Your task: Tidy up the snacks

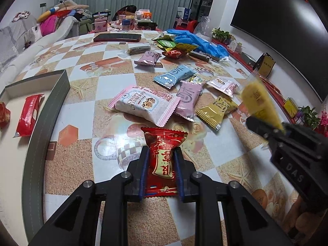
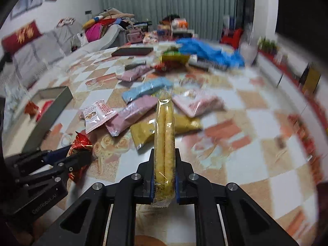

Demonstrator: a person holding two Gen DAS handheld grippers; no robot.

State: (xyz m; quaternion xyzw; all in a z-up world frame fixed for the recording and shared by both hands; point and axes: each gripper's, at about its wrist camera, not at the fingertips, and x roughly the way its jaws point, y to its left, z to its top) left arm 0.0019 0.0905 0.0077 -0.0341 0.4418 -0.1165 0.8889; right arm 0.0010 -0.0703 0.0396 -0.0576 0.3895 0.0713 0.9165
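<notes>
Left gripper (image 1: 161,153) is clamped on a red snack packet (image 1: 162,164) with gold lettering, its crimped top edge pointing away over the checked tabletop (image 1: 86,160). Beyond it lies a white and pink pack (image 1: 143,104) reading "CRISPY CRANBERRY", and red packets sit in the grey box (image 1: 59,88) at the left edge. The right gripper's black body (lettered "DAS") shows at the right.

From the right wrist, the right gripper (image 2: 165,153) is pinched on a clear-wrapped yellow snack (image 2: 165,135), two long sticks side by side, standing on edge above the table. The left gripper's housing reads "GenRobot.AI"; the rest is blurred.
</notes>
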